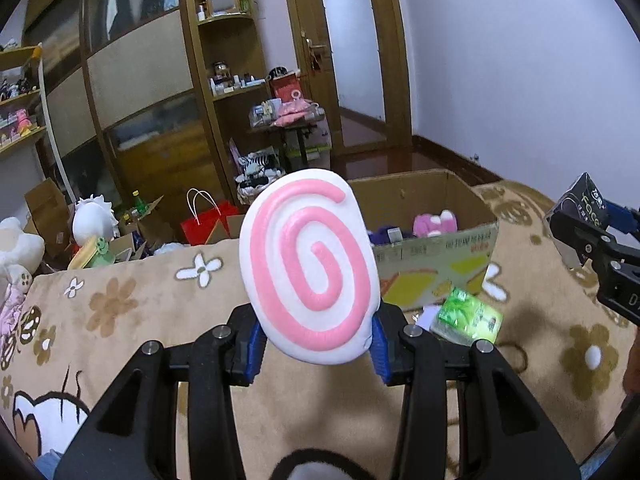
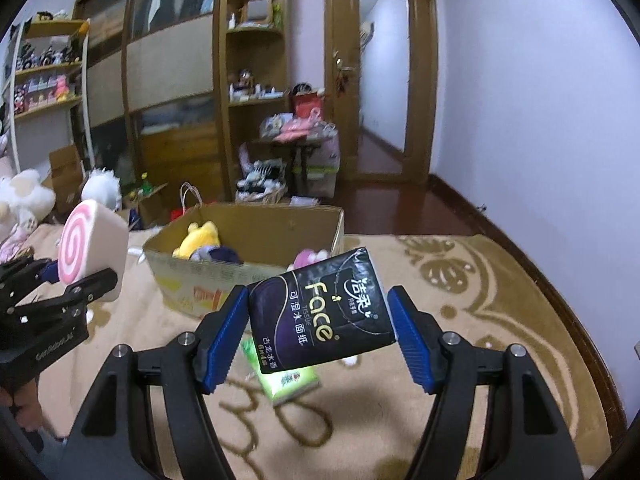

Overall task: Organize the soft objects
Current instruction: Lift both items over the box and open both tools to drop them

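My left gripper (image 1: 316, 344) is shut on a soft white cushion with a pink spiral (image 1: 310, 264), held up above the flowered bed cover. The same cushion (image 2: 90, 248) shows at the left of the right wrist view, in the left gripper (image 2: 76, 280). My right gripper (image 2: 318, 332) is shut on a black tissue pack (image 2: 320, 308), tilted and lifted off the cover. In the left wrist view that pack (image 1: 580, 208) appears at the far right in the right gripper (image 1: 588, 240). An open cardboard box (image 1: 436, 248) (image 2: 256, 224) stands ahead with plush toys inside.
A green tissue pack (image 1: 468, 316) (image 2: 288, 380) lies on the bed cover (image 1: 140, 320) before the box. Plush toys (image 1: 94, 220) and boxes crowd the floor at left. Wardrobe, shelves and a wooden door (image 1: 352, 52) stand behind. A red bag (image 1: 204, 224) sits past the bed edge.
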`<state>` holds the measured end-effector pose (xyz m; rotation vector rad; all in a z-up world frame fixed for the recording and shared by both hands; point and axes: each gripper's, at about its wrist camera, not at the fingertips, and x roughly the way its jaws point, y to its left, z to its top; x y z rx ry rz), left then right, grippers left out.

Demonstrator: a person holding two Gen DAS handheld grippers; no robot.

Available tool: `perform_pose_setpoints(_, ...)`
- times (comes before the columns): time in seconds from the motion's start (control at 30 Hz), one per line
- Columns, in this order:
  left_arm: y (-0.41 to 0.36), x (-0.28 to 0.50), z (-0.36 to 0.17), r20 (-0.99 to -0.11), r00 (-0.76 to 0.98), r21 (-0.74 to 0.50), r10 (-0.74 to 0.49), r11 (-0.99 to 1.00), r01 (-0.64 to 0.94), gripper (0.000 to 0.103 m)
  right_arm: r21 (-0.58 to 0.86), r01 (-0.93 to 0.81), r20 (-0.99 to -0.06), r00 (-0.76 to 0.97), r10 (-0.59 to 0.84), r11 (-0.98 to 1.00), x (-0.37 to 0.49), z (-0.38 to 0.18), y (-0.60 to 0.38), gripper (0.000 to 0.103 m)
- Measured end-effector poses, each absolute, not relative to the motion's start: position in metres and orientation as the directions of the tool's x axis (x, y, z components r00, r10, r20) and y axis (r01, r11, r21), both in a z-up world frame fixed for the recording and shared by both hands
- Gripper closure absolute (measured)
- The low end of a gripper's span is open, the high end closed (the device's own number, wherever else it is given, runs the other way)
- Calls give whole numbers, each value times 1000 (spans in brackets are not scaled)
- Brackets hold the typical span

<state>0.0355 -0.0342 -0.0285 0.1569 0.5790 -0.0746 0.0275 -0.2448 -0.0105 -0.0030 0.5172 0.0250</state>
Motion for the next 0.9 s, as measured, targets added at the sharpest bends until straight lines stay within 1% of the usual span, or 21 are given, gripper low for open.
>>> perform_pose_setpoints(0.2, -32, 44, -21, -507, 862, 116, -16, 989, 86, 62, 36, 13, -447, 894, 4, 999, 35, -6, -244, 29)
perform_pose_setpoints(0.4, -35, 63, -16, -478, 878, 122, -22, 988, 91, 62, 19, 23, -426, 905, -12, 1000, 46, -2, -241, 29)
perform_pose_setpoints(0.57, -39, 79, -13, -490, 870, 139, -55, 980, 140, 62, -9, 12, -416, 909, -14, 1000, 59, 2, -239, 29)
perform_pose_setpoints(0.73, -46, 100, -9, -473, 879, 171, -60, 972, 159, 62, -20, -5, -401, 916, -3, 1000, 75, 5, -239, 29)
perform_pose_setpoints(0.9, -47, 124, -13, -491, 869, 155, -67, 974, 163, 62, -24, -29, -404, 914, 17, 999, 94, 2, -240, 29)
